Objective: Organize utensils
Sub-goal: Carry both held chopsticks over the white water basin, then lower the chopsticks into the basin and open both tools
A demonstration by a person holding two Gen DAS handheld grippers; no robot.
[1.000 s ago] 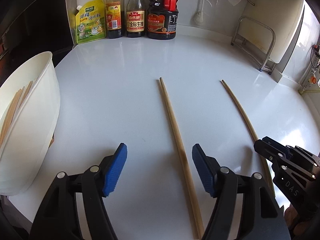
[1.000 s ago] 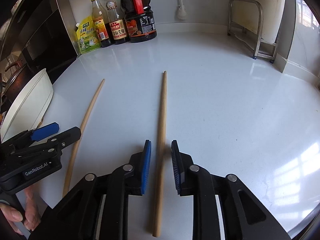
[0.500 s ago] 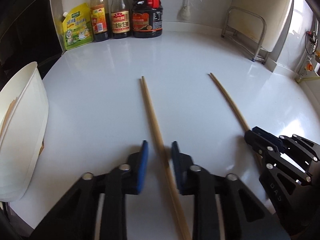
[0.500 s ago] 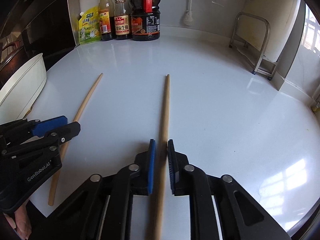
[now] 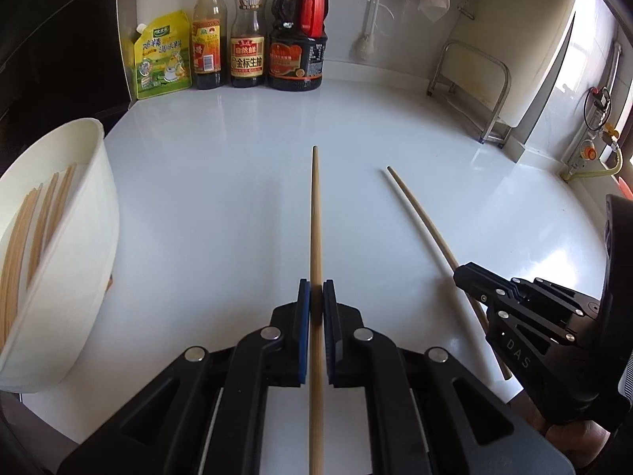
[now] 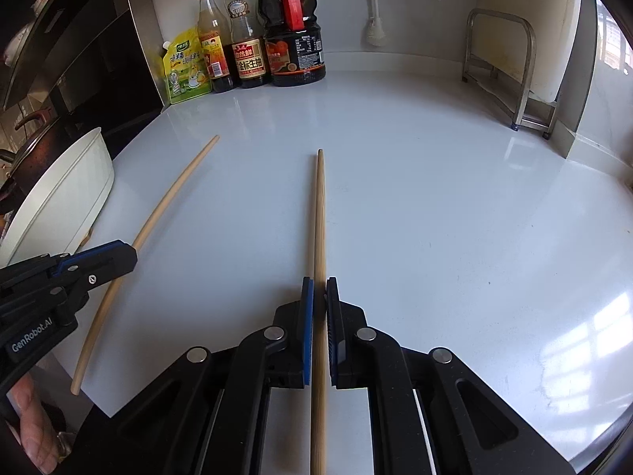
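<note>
My left gripper [image 5: 315,289] is shut on a long wooden chopstick [image 5: 315,213] that runs straight ahead between its blue pads. My right gripper [image 6: 319,285] is shut on a second chopstick [image 6: 319,217] in the same way. In each wrist view the other gripper shows at the side: the right gripper [image 5: 467,275] on its chopstick [image 5: 419,217], and the left gripper [image 6: 124,253] on its chopstick [image 6: 166,202]. A white tub [image 5: 75,261] holding several chopsticks [image 5: 23,237] stands to the left of both grippers.
Three sauce bottles [image 5: 247,27] and a yellow pouch [image 5: 162,59] line the back wall. A metal rack [image 5: 474,91] stands at the back right. A dark cooker with a pot [image 6: 35,134] lies beyond the tub. The white counter's front edge [image 6: 585,451] curves close by.
The left jaws went from wide open to shut on their chopstick, which now points straight ahead and looks slightly raised. The right jaws closed the last gap onto theirs.
</note>
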